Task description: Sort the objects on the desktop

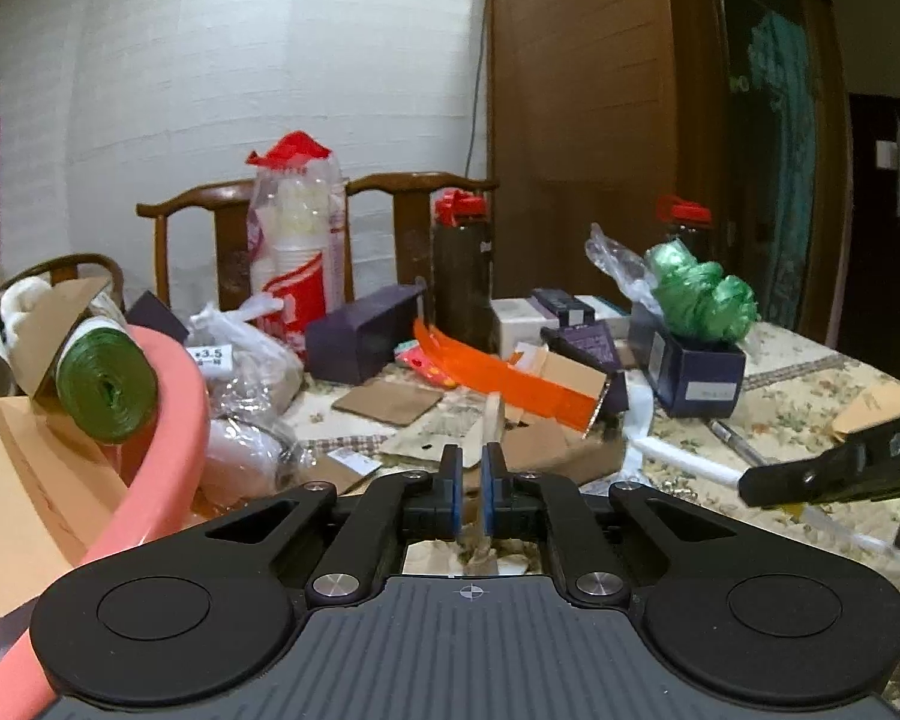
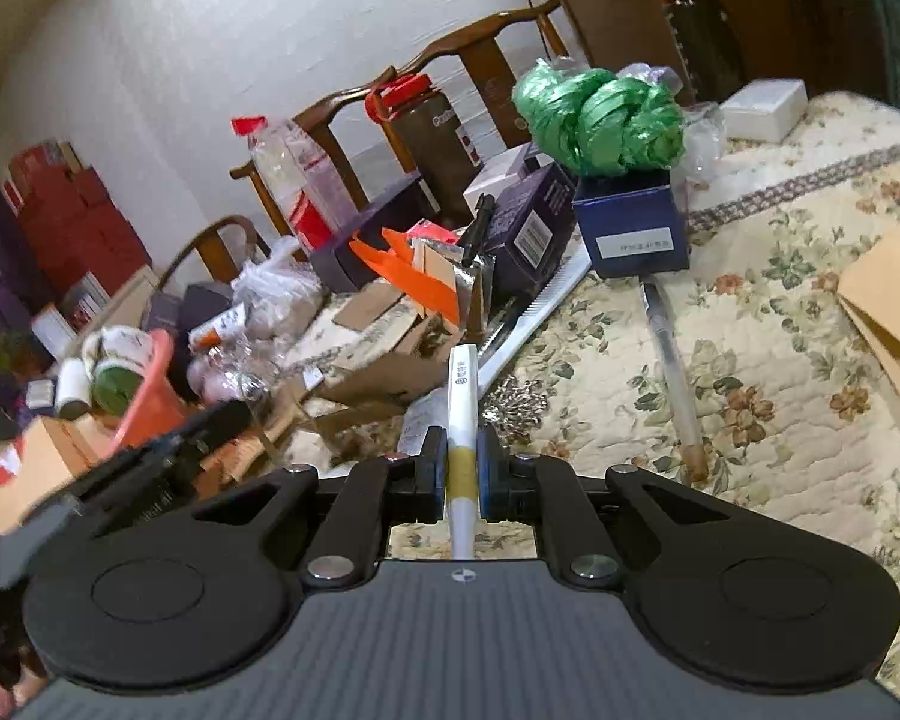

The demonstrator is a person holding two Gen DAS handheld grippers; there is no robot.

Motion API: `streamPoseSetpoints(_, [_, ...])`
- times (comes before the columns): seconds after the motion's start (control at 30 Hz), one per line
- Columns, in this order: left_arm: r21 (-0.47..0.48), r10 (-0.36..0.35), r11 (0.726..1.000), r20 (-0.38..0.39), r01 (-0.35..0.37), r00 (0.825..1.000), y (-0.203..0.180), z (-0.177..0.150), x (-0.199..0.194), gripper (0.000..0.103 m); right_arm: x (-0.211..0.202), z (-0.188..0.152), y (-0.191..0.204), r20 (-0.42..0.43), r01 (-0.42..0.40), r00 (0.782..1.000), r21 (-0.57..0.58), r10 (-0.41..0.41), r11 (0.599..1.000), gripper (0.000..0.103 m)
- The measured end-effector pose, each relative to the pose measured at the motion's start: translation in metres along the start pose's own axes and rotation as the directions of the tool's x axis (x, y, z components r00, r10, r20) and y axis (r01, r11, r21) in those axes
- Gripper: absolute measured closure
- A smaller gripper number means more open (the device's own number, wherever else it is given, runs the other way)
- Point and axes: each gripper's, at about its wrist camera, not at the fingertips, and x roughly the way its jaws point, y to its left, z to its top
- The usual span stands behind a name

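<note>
A: Between the pads of our right claw [image 2: 462,468] we have a white pen [image 2: 463,420] with a yellow band, clamped; its long axis runs straight ahead along the fingers, far end pointing away over the desk [image 2: 780,324].

B: And our left claw [image 1: 473,468] is pressed together on a thin, pale flat piece [image 1: 491,426]; it stands on edge and pokes forward. What it is we cannot tell.

A: Outward from there, the desk wears a cream floral cloth. A clear tube-like pen [image 2: 672,360] lies on it, well apart from ours, pointing roughly toward the blue box [image 2: 630,228].

B: That box holds a bundle of shiny green plastic [image 2: 600,114] heaped above its rim. On our left a pink basin [image 1: 168,420] carries a green roll of bags [image 1: 105,390] lying on its side, plus cardboard.

A: Mid-desk we see cardboard scraps, an orange strip [image 1: 504,378], dark purple boxes [image 1: 360,330] and a clear bag of stacked paper cups [image 1: 297,240], upright.

B: A dark bottle with a red lid [image 1: 459,264] stands behind them. Beyond, wooden chairs [image 1: 210,228] back onto a white brick wall [image 1: 270,60], with a tall wooden cabinet [image 1: 576,90] to the right.
</note>
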Motion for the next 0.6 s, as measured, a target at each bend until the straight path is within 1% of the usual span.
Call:
streamPoseSetpoints(0.07, [-0.001,-0.018,1.0,-0.012,0.018,1.0,0.0,0.001,0.001,0.101,-0.004,0.004,-0.006,0.004,-0.04,0.999,0.037,0.04,0.998,0.091])
streamPoseSetpoints(0.13, [0.011,-0.01,1.0,-0.029,0.01,1.0,-0.001,-0.001,0.003,0.101,-0.009,0.008,-0.012,0.017,-0.077,0.997,0.072,0.076,0.994,0.091])
streamPoseSetpoints(0.23, [0.051,-0.006,0.999,-0.071,0.01,0.997,-0.005,-0.006,0.011,0.101,-0.012,0.011,-0.016,0.031,-0.085,0.996,0.089,0.082,0.992,0.091])
streamPoseSetpoints(0.33, [0.082,0.008,0.997,-0.087,-0.001,0.996,-0.01,-0.011,0.019,0.1,-0.01,0.01,-0.016,0.022,-0.089,0.996,0.086,0.087,0.992,0.091])
streamPoseSetpoints(0.43, [0.101,0.009,0.995,-0.081,0.0,0.997,-0.015,-0.015,0.024,0.1,-0.011,0.008,-0.012,0.019,-0.096,0.995,0.065,0.095,0.993,0.091])
streamPoseSetpoints(0.47, [0.094,0.023,0.995,-0.074,-0.016,0.997,-0.016,-0.015,0.024,0.1,-0.011,0.008,-0.01,0.022,-0.099,0.995,0.058,0.098,0.993,0.091])
streamPoseSetpoints(0.53, [0.07,0.046,0.997,-0.04,-0.043,0.998,-0.016,-0.012,0.021,0.103,-0.012,0.007,-0.01,0.022,-0.104,0.994,0.054,0.103,0.993,0.091])
streamPoseSetpoints(0.6, [0.023,0.069,0.997,0.003,-0.069,0.998,-0.012,-0.006,0.015,0.103,-0.01,0.006,-0.009,0.017,-0.104,0.995,0.054,0.103,0.993,0.091])
